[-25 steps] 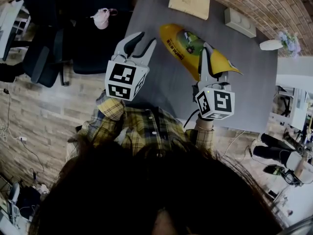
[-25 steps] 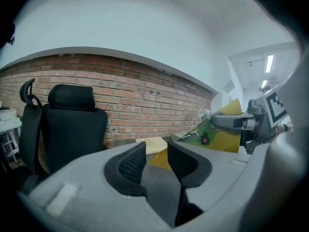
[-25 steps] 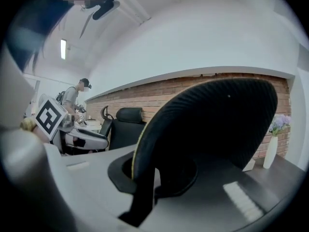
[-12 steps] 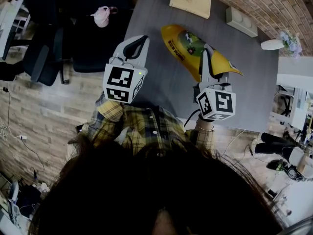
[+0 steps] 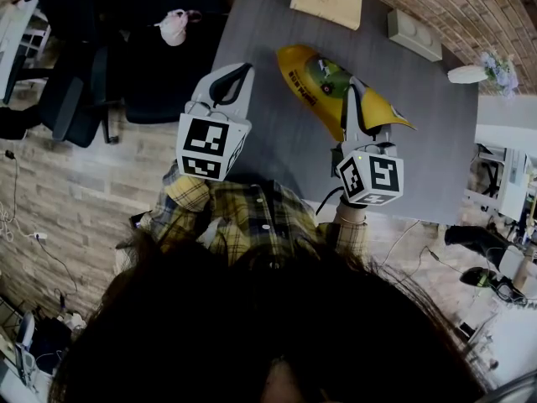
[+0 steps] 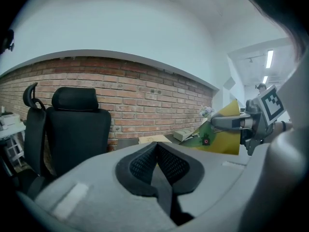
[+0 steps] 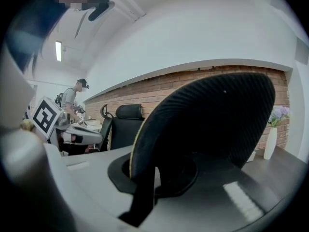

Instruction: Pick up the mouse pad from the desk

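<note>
The yellow mouse pad (image 5: 321, 75) hangs tilted above the grey desk (image 5: 281, 145), pinched at one edge by my shut right gripper (image 5: 353, 92). In the right gripper view its black ribbed underside (image 7: 212, 115) fills the middle, rising from the closed jaws of the right gripper (image 7: 145, 175). My left gripper (image 5: 240, 70) hovers at the desk's left edge, shut with nothing between its pads, well left of the pad. The left gripper view shows the left gripper (image 6: 155, 150) with pads pressed together, and the yellow mouse pad (image 6: 226, 129) off to the right.
A beige flat box (image 5: 326, 2) and a grey power strip (image 5: 414, 37) lie at the desk's far side. A white vase with flowers (image 5: 466, 75) stands at the right end. Black office chairs (image 5: 126, 65) stand left of the desk. A person (image 7: 72, 100) stands in the background.
The left gripper's jaws went from open to shut, with nothing in them. The right gripper and the mouse pad have stayed about where they were.
</note>
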